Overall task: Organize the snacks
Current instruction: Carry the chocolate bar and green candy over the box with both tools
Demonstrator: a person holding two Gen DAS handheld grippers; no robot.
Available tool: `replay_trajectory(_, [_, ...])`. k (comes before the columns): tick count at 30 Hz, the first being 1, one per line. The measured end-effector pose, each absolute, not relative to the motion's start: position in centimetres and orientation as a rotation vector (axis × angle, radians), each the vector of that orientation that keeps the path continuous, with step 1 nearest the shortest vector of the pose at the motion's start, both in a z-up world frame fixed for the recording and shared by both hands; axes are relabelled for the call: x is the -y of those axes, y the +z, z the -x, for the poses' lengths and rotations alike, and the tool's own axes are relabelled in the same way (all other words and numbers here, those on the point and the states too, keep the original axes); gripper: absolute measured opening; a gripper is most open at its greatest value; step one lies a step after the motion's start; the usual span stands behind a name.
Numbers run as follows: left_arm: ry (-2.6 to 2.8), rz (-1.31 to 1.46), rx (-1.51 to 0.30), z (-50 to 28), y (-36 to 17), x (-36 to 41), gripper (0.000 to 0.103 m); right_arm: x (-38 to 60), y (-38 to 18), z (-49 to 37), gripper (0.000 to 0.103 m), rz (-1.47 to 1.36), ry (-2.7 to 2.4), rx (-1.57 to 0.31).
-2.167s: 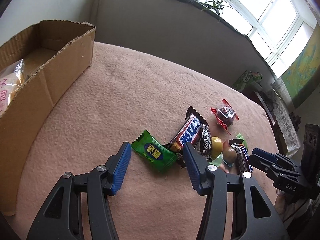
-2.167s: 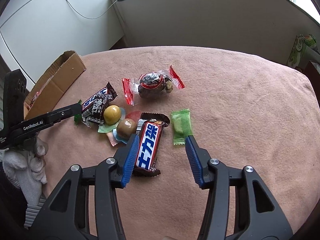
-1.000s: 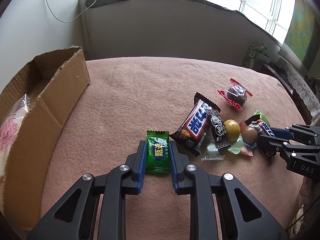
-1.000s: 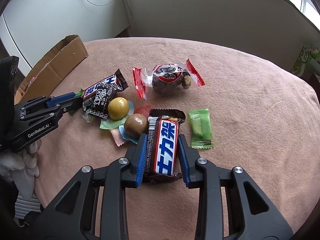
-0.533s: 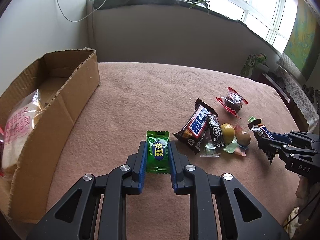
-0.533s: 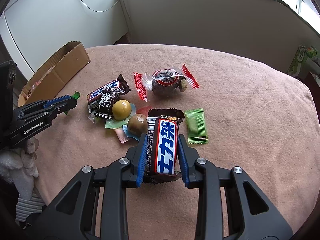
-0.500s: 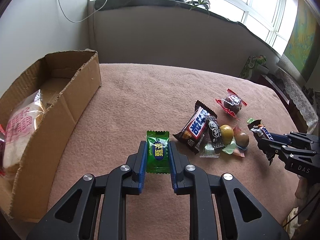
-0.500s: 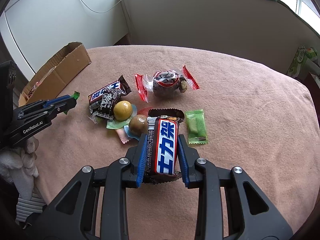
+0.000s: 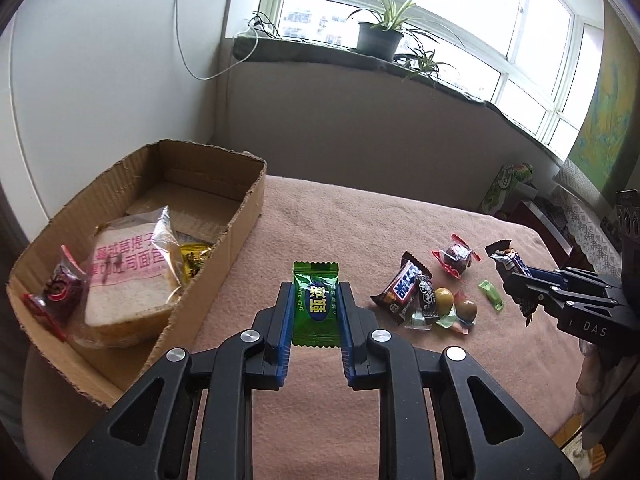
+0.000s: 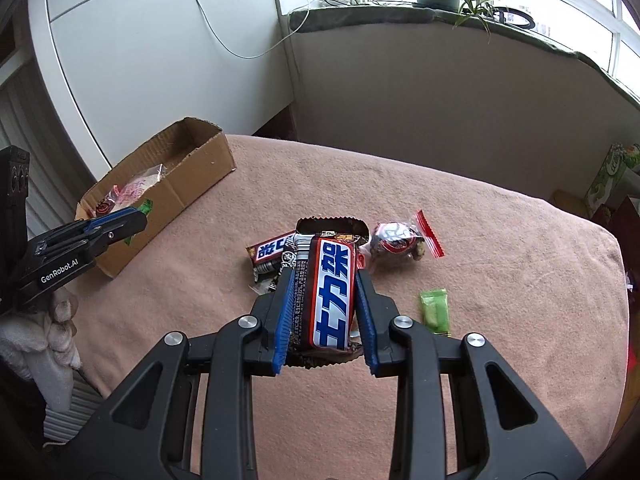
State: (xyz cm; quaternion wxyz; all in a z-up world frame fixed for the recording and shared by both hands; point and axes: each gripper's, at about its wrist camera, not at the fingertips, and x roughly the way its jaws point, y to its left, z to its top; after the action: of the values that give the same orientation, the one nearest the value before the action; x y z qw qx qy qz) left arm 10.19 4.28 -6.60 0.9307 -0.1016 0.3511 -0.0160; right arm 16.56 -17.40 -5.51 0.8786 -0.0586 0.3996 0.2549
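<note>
Pink tablecloth (image 9: 360, 216); left tongs (image 9: 316, 312) grip green candy (image 9: 315, 304), lower edge hidden.

Setting: home living room. Evidence: potted green spider plants (image 9: 380, 36) on a sill beneath a wide white-framed bay window (image 9: 472, 36); tabletop under a soft pink fabric cover (image 9: 360, 224); lace-trimmed white cloth (image 9: 580, 216) on side furniture.
</note>
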Motion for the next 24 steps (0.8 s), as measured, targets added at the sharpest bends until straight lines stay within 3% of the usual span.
replay_trajectory(24, [0.184,0.306,-0.635,-5.5,-4.6,-14.8,0.019,2.6,-0.4,-21.3,0.030,0.211,0.751,-0.730])
